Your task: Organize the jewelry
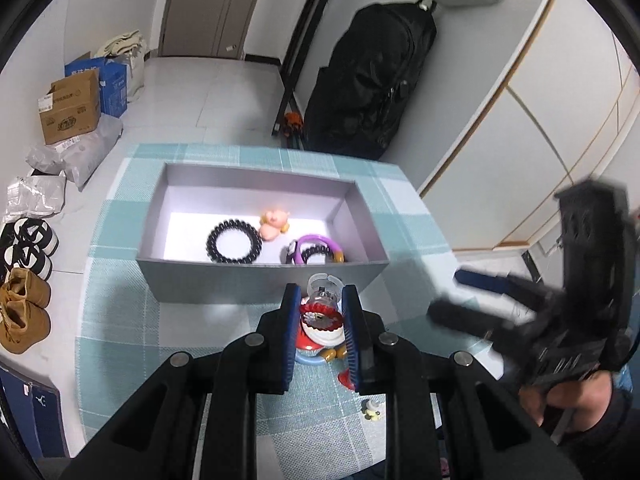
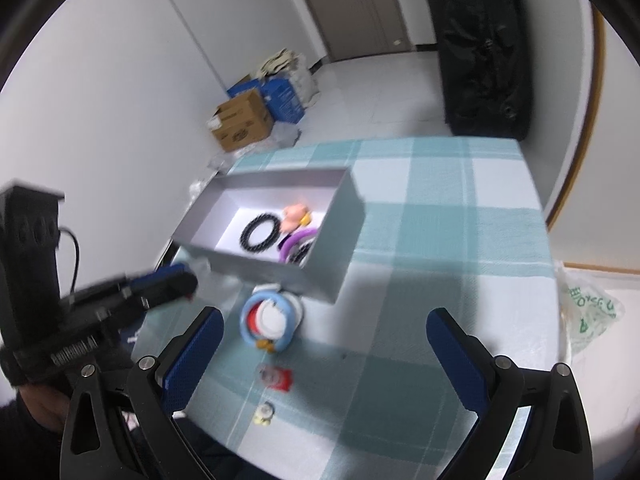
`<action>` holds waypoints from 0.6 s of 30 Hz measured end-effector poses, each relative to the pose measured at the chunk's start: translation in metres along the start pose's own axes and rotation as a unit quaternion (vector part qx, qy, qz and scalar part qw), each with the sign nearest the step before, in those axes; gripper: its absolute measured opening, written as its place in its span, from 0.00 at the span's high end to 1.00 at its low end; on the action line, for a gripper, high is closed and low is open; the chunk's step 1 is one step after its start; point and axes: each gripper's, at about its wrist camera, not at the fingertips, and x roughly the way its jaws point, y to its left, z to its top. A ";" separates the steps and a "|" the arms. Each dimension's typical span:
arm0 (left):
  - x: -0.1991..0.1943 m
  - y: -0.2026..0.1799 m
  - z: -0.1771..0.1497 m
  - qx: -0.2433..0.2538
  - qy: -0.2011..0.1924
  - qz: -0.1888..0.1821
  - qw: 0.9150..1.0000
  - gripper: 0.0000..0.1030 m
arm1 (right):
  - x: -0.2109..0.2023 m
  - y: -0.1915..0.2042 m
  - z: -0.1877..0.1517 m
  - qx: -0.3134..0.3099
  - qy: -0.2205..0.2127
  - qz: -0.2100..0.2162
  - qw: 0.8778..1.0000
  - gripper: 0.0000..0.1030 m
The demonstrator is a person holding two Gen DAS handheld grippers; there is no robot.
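Observation:
A grey open box (image 1: pixel 224 280) (image 2: pixel 320 268) stands on the checked tablecloth. Inside lie a black spiral hair tie (image 1: pixel 234 241) (image 2: pixel 260 232), a pink figure charm (image 1: pixel 273 225) (image 2: pixel 295 216) and a purple bracelet (image 1: pixel 316 248) (image 2: pixel 298 242). My left gripper (image 1: pixel 320 298) is shut on a clear ring with a red-and-white ornament (image 1: pixel 321 308), held just before the box's near wall. My right gripper (image 2: pixel 324 330) is open and empty above the cloth; it appears blurred at the right of the left wrist view (image 1: pixel 480 300). A blue-and-white bracelet (image 2: pixel 270 322) lies beside the box.
A small red piece (image 2: pixel 278 378) (image 1: pixel 346 378) and a small yellow-white charm (image 2: pixel 264 414) (image 1: pixel 372 410) lie on the cloth near me. Cardboard boxes (image 1: pixel 72 108), bags and shoes (image 1: pixel 24 308) sit on the floor left of the table. A black bag (image 1: pixel 368 80) stands behind it.

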 end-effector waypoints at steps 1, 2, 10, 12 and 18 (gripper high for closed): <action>-0.003 0.001 0.002 -0.004 -0.005 -0.002 1.000 0.85 | 0.002 0.003 -0.002 -0.006 0.006 0.001 1.000 0.01; -0.005 0.002 0.003 -0.006 -0.010 -0.002 1.000 0.85 | 0.004 0.006 -0.005 -0.011 0.013 0.002 1.000 0.02; -0.014 0.010 0.006 -0.024 -0.025 -0.005 0.999 0.85 | 0.027 0.023 -0.025 -0.048 0.071 0.021 0.996 0.20; -0.016 0.011 0.006 -0.026 -0.027 -0.008 0.999 0.85 | 0.032 0.027 -0.029 -0.059 0.080 0.024 0.995 0.25; -0.022 0.016 0.007 -0.033 -0.032 -0.016 0.999 0.85 | 0.040 0.041 -0.037 -0.095 0.093 0.018 0.991 0.36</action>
